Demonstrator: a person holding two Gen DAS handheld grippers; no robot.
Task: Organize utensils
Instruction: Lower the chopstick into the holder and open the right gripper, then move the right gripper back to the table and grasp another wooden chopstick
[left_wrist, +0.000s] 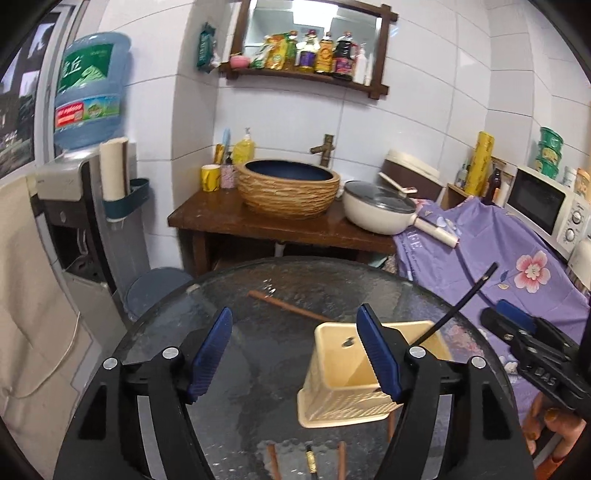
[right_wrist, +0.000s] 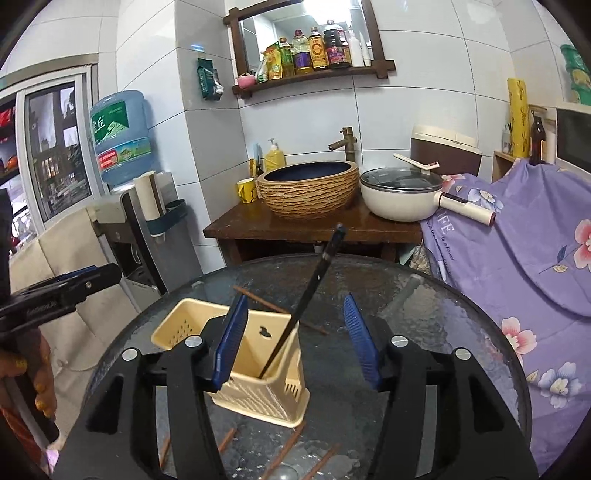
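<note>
A cream plastic utensil holder (left_wrist: 343, 380) (right_wrist: 255, 354) stands on the round glass table (left_wrist: 258, 343) (right_wrist: 424, 332). One black chopstick (left_wrist: 458, 302) (right_wrist: 306, 299) leans inside it, its tip pointing up. A brown chopstick (left_wrist: 288, 304) (right_wrist: 269, 304) lies on the table behind the holder. More chopsticks (left_wrist: 341, 461) (right_wrist: 284, 450) lie at the near edge. My left gripper (left_wrist: 295, 354) is open and empty, just left of the holder. My right gripper (right_wrist: 295, 343) is open and empty, over the holder's right side. Each gripper also shows in the other's view, the right one (left_wrist: 517, 328) and the left one (right_wrist: 74, 284).
Behind the table stands a wooden stand with a basin sink (left_wrist: 288, 188) (right_wrist: 308, 188) and a white lidded pan (left_wrist: 380, 206) (right_wrist: 402, 195). A water dispenser (left_wrist: 85, 206) (right_wrist: 125, 192) is at the left. A purple flowered cloth (left_wrist: 498, 258) (right_wrist: 524, 240) covers the right side, by a microwave (left_wrist: 546, 206).
</note>
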